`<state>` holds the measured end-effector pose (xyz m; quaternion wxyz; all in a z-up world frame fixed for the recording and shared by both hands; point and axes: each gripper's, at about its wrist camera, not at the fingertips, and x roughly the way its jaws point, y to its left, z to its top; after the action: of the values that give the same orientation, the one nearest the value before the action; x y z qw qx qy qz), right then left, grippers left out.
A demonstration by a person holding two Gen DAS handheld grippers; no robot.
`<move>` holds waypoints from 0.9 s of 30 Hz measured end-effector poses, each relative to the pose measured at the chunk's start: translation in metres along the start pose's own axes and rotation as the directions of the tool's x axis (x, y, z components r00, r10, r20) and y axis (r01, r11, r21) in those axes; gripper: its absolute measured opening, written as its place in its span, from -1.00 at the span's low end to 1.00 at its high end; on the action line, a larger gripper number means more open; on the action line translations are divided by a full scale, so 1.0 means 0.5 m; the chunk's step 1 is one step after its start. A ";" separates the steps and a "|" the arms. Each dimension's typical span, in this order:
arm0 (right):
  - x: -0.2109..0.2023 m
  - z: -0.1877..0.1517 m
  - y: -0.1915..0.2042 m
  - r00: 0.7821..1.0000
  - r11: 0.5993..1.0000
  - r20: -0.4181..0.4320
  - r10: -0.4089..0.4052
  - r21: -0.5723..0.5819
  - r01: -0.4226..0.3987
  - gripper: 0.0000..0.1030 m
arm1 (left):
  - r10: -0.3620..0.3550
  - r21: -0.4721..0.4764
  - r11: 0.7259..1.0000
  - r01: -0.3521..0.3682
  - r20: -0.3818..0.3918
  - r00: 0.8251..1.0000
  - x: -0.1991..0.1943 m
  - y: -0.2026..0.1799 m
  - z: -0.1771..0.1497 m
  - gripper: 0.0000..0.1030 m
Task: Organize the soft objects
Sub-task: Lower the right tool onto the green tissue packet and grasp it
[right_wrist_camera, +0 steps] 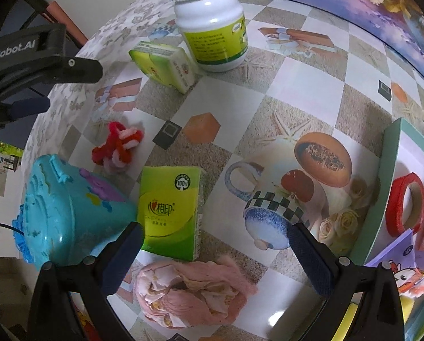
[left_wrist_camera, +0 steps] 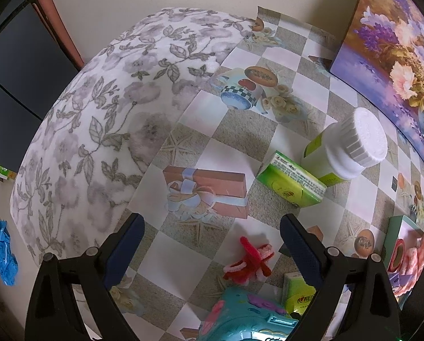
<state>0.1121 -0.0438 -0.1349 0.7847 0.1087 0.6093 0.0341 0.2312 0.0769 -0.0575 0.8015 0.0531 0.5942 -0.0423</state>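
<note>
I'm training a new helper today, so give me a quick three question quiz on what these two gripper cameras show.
1. True or false: the white bottle stands upright with its cap on.
2. What lies nearest the right gripper? A) pink cloth B) red tape roll C) pipe-cleaner knot
3. Fill in: the left gripper is ____ and holds nothing.

Key: 1 true; 2 A; 3 open.
</note>
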 end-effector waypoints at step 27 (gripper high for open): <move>-0.038 0.011 -0.058 0.987 0.989 0.067 -0.149 0.015 0.149 1.00 | 0.006 0.009 1.000 -0.006 -0.005 1.000 0.008 -0.011 -0.003 0.87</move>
<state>0.1104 -0.0764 -0.1217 0.8048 0.0678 0.5888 -0.0314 0.2302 0.0715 -0.0622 0.7997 0.0585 0.5960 -0.0425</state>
